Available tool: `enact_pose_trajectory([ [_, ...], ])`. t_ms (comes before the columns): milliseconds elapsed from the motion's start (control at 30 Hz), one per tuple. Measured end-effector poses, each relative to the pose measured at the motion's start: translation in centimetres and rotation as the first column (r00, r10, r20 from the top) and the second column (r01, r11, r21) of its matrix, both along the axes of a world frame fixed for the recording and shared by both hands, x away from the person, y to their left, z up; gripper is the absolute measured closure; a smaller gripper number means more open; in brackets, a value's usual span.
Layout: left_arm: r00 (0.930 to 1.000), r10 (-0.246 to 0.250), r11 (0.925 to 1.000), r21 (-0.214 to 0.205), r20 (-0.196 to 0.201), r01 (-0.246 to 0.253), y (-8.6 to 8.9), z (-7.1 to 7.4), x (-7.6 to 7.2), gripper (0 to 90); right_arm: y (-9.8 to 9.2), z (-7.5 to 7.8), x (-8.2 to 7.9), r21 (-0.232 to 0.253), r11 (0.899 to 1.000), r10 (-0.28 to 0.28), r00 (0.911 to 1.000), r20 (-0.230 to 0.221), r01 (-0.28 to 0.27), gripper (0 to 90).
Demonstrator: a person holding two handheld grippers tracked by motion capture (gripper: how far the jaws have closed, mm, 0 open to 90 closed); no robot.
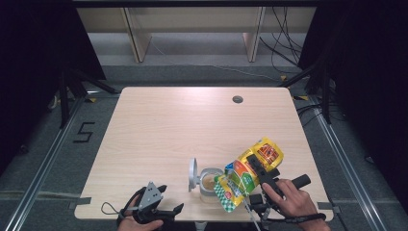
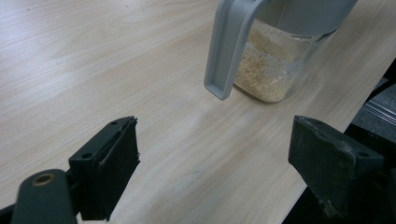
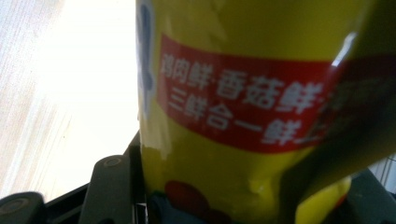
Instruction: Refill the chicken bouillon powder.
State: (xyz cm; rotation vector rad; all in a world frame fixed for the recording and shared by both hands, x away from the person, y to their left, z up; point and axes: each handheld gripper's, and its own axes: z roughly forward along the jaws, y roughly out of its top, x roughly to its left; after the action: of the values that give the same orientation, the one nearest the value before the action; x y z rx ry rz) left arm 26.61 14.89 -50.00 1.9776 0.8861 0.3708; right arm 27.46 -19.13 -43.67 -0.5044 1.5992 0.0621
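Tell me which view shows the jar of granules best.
The left gripper view: the jar is close, its beige granules and grey lid arm plain. The high view shows it small, beside the yellow bag. The right gripper view gives the bag's label.

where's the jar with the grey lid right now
In the high view the jar stands near the table's front edge, right of centre, just under the tilted yellow bag held by the right gripper, its lid flipped open.

The left gripper (image 1: 172,198), jaws spread wide, rests low at the near table edge; the right gripper (image 1: 257,166) reaches forward, jaws apparently clamped, right hand (image 1: 291,199) behind.
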Motion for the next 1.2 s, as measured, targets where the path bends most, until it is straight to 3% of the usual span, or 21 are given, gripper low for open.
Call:
enact_pose_trajectory([
  [33,1.0000,0.000,1.0000,0.000,0.001,0.000,-0.01,0.00,0.00,15.3,-0.08,-0.20,0.00,0.024,1.000,-0.001,1.0000,-0.001,0.001,43.8],
  [133,1.0000,0.000,0.9999,0.011,0.002,0.000,0.06,0.05,0.00,15.3,-0.01,-0.03,-0.01,0.011,1.000,0.013,0.9998,0.014,-0.013,43.8],
  [267,1.0000,0.000,1.0000,0.000,0.001,0.000,0.01,0.01,-0.01,15.3,-0.07,-0.17,-0.02,0.023,1.000,-0.004,1.0000,-0.006,0.004,43.8],
  [367,1.0000,0.000,1.0000,0.000,0.001,0.000,0.00,0.01,0.00,15.4,-0.01,0.00,0.00,-0.004,1.000,0.002,1.0000,0.001,-0.002,43.8],
  [1000,1.0000,0.000,1.0000,0.001,0.002,0.000,0.01,0.01,0.01,15.4,-0.08,0.01,0.03,0.006,1.000,0.011,0.9999,0.009,-0.011,43.9],
  [1167,1.0000,0.001,1.0000,-0.001,0.001,-0.001,-0.01,0.00,0.00,15.3,-0.27,-0.16,0.03,0.031,0.999,-0.012,0.9999,-0.012,0.012,43.9],
  [1200,1.0000,0.002,1.0000,-0.001,0.001,-0.002,-0.02,-0.01,0.00,15.4,-0.23,0.01,0.02,0.016,1.000,-0.006,1.0000,-0.002,0.006,43.8],
])
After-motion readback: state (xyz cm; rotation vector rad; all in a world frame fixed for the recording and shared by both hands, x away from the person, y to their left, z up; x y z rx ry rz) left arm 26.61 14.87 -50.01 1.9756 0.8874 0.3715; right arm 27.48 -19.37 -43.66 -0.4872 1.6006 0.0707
